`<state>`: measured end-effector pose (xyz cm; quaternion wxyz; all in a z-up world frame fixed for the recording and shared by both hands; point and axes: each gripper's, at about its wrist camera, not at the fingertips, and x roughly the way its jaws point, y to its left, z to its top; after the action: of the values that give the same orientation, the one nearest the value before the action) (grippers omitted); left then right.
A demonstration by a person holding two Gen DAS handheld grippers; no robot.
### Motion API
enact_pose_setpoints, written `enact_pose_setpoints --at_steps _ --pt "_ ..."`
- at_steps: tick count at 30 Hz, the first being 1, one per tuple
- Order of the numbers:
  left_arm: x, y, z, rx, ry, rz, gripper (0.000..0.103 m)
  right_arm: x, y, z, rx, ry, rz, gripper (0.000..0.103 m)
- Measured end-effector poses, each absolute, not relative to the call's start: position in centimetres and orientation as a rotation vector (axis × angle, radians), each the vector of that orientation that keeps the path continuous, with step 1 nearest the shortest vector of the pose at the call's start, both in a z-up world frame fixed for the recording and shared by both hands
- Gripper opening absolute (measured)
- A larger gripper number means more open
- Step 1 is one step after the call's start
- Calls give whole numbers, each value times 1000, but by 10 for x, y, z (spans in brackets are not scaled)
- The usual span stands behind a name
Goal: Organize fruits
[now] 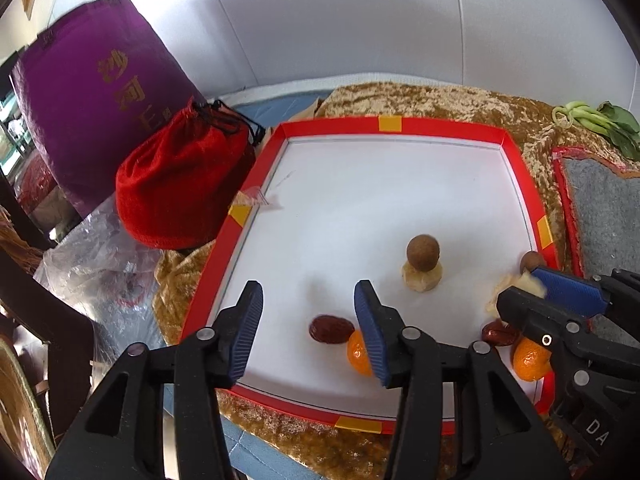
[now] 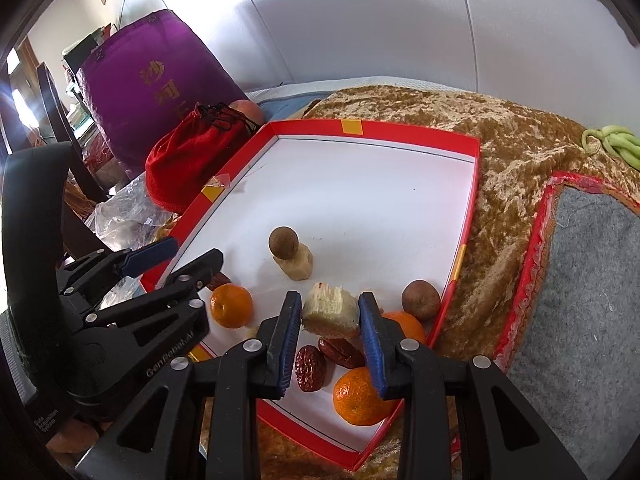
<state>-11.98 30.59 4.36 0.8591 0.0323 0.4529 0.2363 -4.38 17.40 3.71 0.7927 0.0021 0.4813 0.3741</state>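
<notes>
A red-rimmed white tray (image 1: 256, 184) (image 2: 468, 216) holds the fruits. My left gripper (image 1: 310, 320) is open and empty, above a red date (image 1: 330, 329) and a small orange (image 1: 357, 354). My right gripper (image 2: 330, 316) (image 1: 524, 292) is shut on a pale banana chunk (image 2: 330, 310) and holds it above two dates (image 2: 310, 367) and oranges (image 2: 358, 400). A brown round fruit (image 1: 423, 253) (image 2: 283, 243) sits against another banana chunk (image 1: 422, 278) (image 2: 298, 266) in the tray's middle. Another brown fruit (image 2: 420, 300) lies near the right rim.
A red drawstring pouch (image 1: 180, 192) and a purple bag (image 1: 92, 92) stand left of the tray. Crumpled plastic (image 1: 92, 256) lies front left. Green vegetables (image 1: 596, 120) and a grey mat (image 2: 592, 280) lie to the right on the gold cloth (image 2: 512, 168).
</notes>
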Motion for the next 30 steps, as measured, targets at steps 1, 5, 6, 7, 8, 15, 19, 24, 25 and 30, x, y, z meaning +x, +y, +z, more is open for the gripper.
enact_pose_setpoints --at_steps 1,5,6,7,8,15,19,24,25,30 --pt "-122 303 48 79 929 499 48 -45 172 41 8 1024 807 34" --pt "-135 297 67 74 839 506 63 -50 162 59 14 969 804 35" --pt "-138 296 71 68 821 506 64 -52 157 65 17 951 800 35" --pt "-142 294 78 65 791 510 65 -54 153 72 21 932 793 35" --pt "-145 293 84 67 769 518 67 -56 148 77 27 916 787 36" --pt "-182 267 128 53 623 537 84 -74 108 126 75 752 731 48" --pt "-195 248 146 57 616 516 84 -90 80 143 127 701 695 53" --pt "-216 228 169 58 577 496 84 -123 52 163 133 639 647 58" --pt "-221 225 175 60 567 492 84 -130 48 166 132 629 643 60" --pt "-246 216 202 43 513 494 87 -169 35 187 88 569 630 65"
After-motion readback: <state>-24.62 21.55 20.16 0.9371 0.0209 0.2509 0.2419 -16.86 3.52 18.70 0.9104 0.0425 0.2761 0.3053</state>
